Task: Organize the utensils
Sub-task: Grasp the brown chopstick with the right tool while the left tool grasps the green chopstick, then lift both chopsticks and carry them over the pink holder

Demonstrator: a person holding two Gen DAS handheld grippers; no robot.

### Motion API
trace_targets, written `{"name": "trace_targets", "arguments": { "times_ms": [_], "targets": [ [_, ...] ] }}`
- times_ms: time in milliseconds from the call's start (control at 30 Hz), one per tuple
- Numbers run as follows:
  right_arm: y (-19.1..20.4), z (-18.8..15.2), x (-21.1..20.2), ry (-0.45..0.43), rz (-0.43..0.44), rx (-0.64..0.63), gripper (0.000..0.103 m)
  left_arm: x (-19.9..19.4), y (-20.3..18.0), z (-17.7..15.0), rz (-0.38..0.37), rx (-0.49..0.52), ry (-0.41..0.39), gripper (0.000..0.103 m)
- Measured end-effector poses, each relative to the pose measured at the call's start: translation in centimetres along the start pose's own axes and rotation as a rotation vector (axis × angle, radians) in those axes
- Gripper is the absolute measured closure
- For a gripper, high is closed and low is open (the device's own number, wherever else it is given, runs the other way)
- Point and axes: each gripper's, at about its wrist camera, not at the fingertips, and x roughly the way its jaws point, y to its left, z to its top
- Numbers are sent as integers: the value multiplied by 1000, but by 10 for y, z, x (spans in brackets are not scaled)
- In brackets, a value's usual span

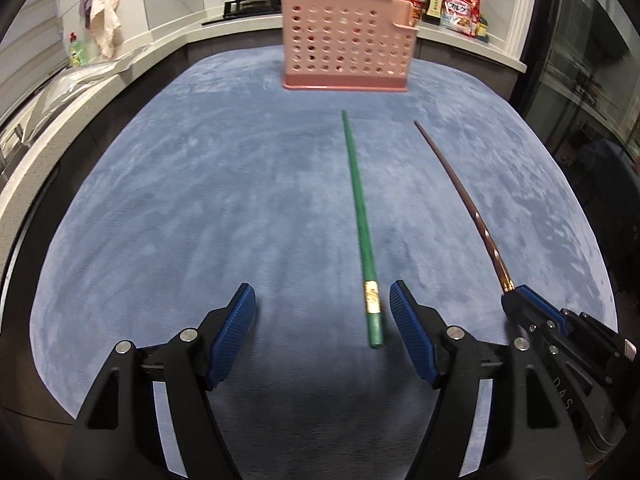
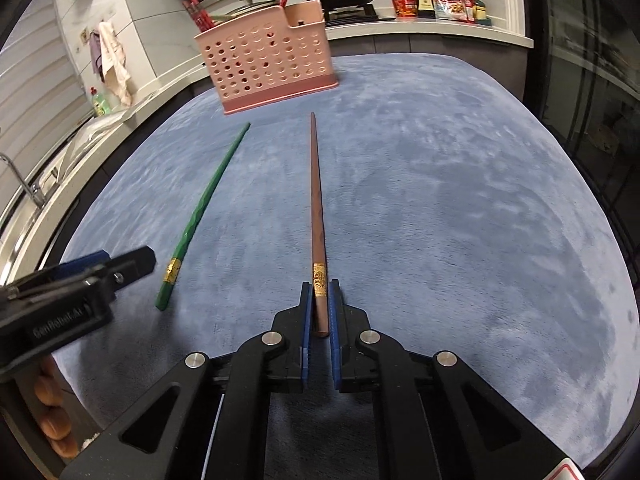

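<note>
Left wrist view: my two tongs sit over the blue-covered bench, with one chopstick gripped and one lying free.

Largest first, I see the bench [image 1: 180, 200] under its blue plush cover, and at its far edge the pink perforated utensil holder [image 1: 346, 40] stands upright with red chopsticks [image 2: 199, 14] poking out of it. My left tongs [image 1: 322, 312] are spread wide near the near edge, pads on either side of the butt end of the green chopstick [image 1: 358, 216] without touching it; that stick lies flat, tip toward the holder. My right tongs [image 2: 320, 304] are nearly closed, clamped on the butt end of the brown chopstick [image 2: 316, 200], which points at the holder, just right of the green one.
</note>
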Motion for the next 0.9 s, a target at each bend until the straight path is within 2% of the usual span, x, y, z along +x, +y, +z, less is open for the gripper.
{"name": "trace_targets", "arguments": {
  "times_ms": [333, 500, 667, 733, 900],
  "targets": [
    [-6, -2, -1, 0, 19, 12, 96, 16, -7, -5, 6, -14, 43, 39],
    [-5, -2, -1, 1, 20, 13, 96, 16, -5, -5, 10, -20, 40, 55],
    [-5, -2, -1, 0, 19, 12, 96, 15, -4, -5, -3, -13, 41, 86],
    [-6, -2, -1, -1, 19, 13, 96, 14, -5, -5, -6, -10, 44, 94],
    [-6, -2, -3, -9, 22, 18, 96, 11, -4, -5, -26, -14, 52, 95]
  ]
}}
